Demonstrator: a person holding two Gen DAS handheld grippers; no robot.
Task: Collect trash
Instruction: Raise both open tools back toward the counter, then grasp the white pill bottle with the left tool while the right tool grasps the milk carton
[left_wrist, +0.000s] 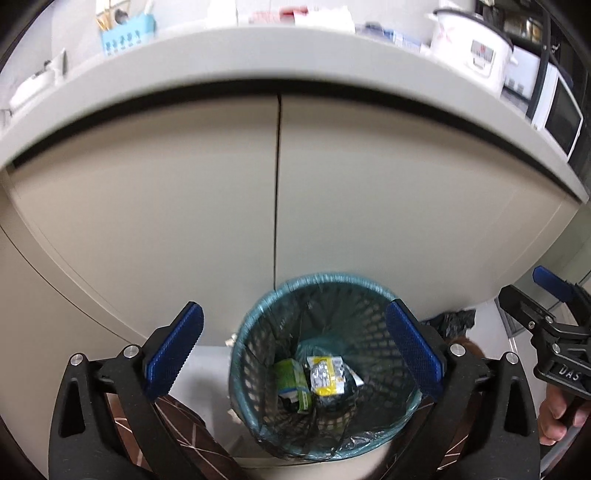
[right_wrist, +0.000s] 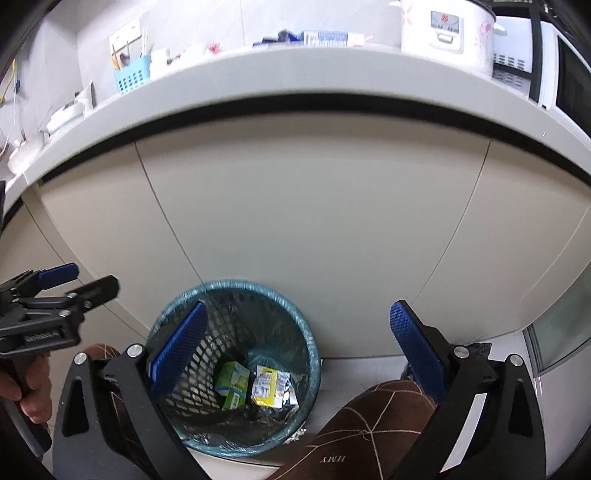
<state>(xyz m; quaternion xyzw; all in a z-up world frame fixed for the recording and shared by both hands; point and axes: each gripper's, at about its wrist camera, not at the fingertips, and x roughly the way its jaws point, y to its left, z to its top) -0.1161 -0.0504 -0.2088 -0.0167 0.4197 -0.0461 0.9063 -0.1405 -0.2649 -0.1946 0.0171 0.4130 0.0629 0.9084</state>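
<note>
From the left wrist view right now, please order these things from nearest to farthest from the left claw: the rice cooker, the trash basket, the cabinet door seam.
1. The trash basket, directly below and between the fingers of the open left claw.
2. The cabinet door seam, straight ahead, behind the basket.
3. The rice cooker, farthest, up on the counter to the right.

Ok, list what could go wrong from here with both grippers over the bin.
1. The left gripper and right gripper are both open and empty; more trash may wait on the counter.
2. The wastebasket is a light mesh bin on the floor; a low finger could snag its liner and tip it.
3. The green carton and foil wrapper lie loose inside and would spill.
</note>
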